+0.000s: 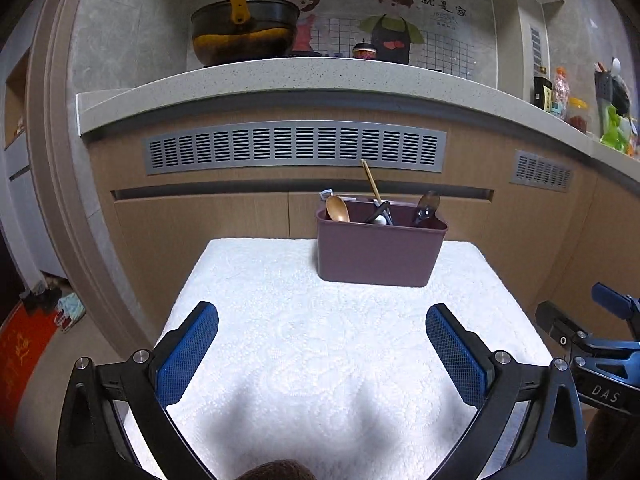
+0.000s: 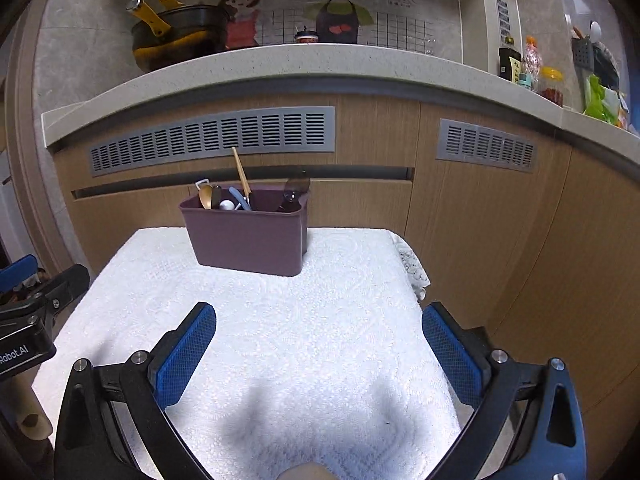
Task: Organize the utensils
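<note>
The maroon utensil bin [image 1: 380, 252] stood at the far edge of the white-towelled worktop [image 1: 280, 340], at 12 o'clock from your left claw [image 1: 322, 344] and 11 o'clock from your right claw [image 2: 319, 344]. It held a wooden spoon [image 1: 337, 209] at its left end, a slanting chopstick [image 1: 371, 182] mid-bin, and a dark spoon [image 1: 427, 205] at right. Both claws were spread fully wide, gripping nothing, over bare towel well short of the bin.

Utensil bin [image 1: 380, 252] sits on cloth-covered table [image 1: 300, 340], far edge, w/ spoon [image 1: 337, 209] & utensils inside; cabinets behind.
</note>
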Demonstrator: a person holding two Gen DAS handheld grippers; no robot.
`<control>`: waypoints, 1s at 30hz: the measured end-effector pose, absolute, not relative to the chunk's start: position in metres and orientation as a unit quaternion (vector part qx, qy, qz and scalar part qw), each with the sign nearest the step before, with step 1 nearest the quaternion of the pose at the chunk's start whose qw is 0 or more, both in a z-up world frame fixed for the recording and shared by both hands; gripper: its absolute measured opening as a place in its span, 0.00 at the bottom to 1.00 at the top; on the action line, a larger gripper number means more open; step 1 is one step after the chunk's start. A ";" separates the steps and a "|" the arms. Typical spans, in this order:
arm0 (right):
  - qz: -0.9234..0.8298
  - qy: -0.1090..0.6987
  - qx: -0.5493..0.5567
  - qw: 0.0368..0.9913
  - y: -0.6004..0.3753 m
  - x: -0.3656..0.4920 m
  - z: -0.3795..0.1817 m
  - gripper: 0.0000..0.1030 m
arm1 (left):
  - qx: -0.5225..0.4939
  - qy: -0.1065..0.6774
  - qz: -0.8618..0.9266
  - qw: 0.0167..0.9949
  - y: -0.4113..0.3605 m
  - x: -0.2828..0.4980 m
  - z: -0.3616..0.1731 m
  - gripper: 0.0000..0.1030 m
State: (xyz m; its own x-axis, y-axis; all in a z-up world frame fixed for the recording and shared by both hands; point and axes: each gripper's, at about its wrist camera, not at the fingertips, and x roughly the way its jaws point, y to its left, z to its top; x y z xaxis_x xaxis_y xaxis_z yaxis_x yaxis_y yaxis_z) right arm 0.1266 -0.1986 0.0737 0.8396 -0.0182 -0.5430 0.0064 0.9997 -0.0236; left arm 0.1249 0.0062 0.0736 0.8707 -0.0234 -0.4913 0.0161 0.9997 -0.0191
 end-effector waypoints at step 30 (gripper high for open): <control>-0.012 0.275 -0.021 0.961 -0.199 0.124 0.077 1.00 | -0.004 0.264 -0.016 0.964 0.009 0.130 0.070 1.00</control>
